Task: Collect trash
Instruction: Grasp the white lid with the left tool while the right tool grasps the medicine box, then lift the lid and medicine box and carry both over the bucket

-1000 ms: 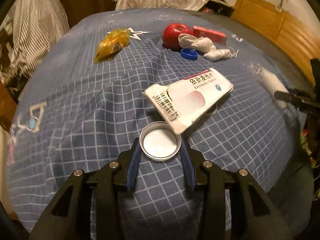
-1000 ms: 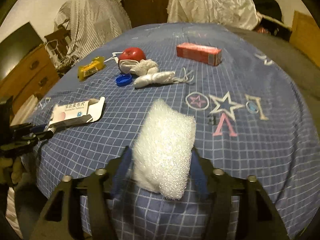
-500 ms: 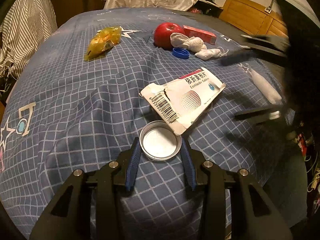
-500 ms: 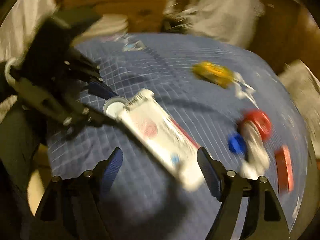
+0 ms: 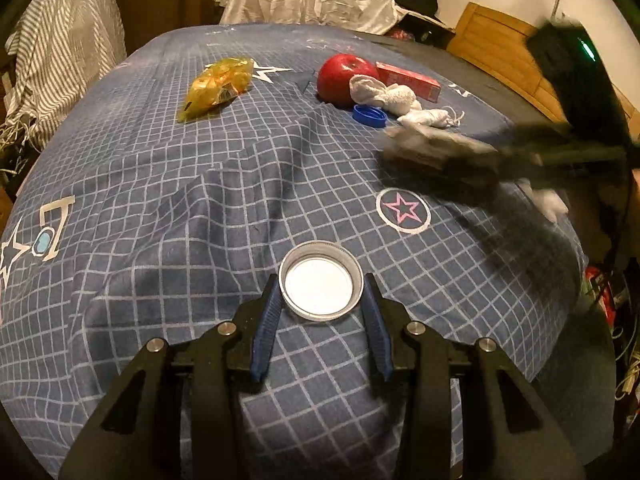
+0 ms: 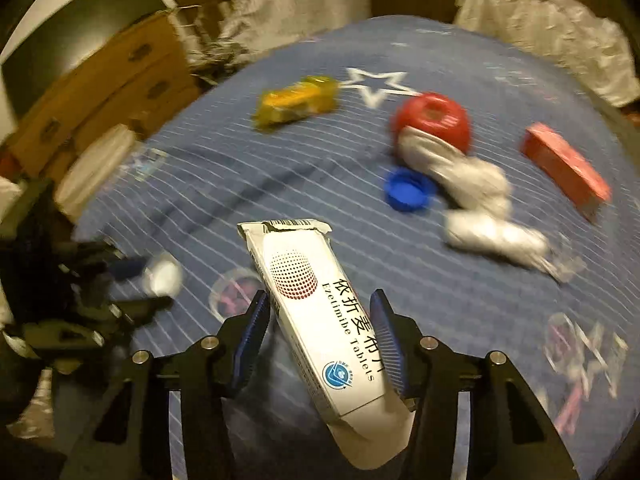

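We have just closed our right gripper (image 6: 318, 336) on the torn tablet box (image 6: 316, 304), lifting it off the blue bedspread (image 5: 160, 200). Our left gripper (image 5: 320, 304) clasps the metal lid (image 5: 321, 286); remaining litter lies toward twelve o'clock.

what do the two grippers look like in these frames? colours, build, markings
Both match. The left gripper and right gripper each have a black plastic frame with cut-out openings, silver round bolt heads along the linkage, and two slim fingers faced with ribbed blue pads. In the left view, the right unit's blurred black body carries a small green light. No cables, sleeves or printed markings are clear.
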The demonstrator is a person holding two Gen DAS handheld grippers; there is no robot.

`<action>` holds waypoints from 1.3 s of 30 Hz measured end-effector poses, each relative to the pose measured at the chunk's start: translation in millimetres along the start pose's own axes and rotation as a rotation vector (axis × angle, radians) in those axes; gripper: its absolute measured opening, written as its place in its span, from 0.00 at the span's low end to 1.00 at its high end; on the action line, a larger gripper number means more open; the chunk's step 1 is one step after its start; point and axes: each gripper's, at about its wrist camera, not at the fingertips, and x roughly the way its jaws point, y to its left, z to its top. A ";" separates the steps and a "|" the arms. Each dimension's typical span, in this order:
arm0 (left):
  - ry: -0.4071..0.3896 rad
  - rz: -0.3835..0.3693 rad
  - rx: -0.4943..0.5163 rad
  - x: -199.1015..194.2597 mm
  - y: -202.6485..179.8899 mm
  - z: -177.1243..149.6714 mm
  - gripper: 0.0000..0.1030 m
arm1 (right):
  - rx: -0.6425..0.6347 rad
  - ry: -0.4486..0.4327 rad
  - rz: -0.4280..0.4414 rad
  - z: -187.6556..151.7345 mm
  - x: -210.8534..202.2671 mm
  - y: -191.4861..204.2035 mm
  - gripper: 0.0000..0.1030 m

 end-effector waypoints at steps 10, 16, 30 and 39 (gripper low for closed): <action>-0.013 0.053 0.004 5.3 -12.9 5.4 0.48 | -0.225 0.039 -0.079 -5.6 -0.8 41.4 0.71; -0.016 0.089 -0.017 8.4 -14.3 8.1 0.45 | -0.323 0.135 -0.073 4.7 29.5 53.2 0.63; -0.133 0.168 -0.066 -12.7 -39.5 15.3 0.37 | -0.023 -0.205 -0.164 -39.3 -31.8 44.8 0.51; -0.324 0.242 -0.067 -68.0 -84.0 44.5 0.37 | 0.128 -0.560 -0.408 -51.1 -110.9 49.8 0.51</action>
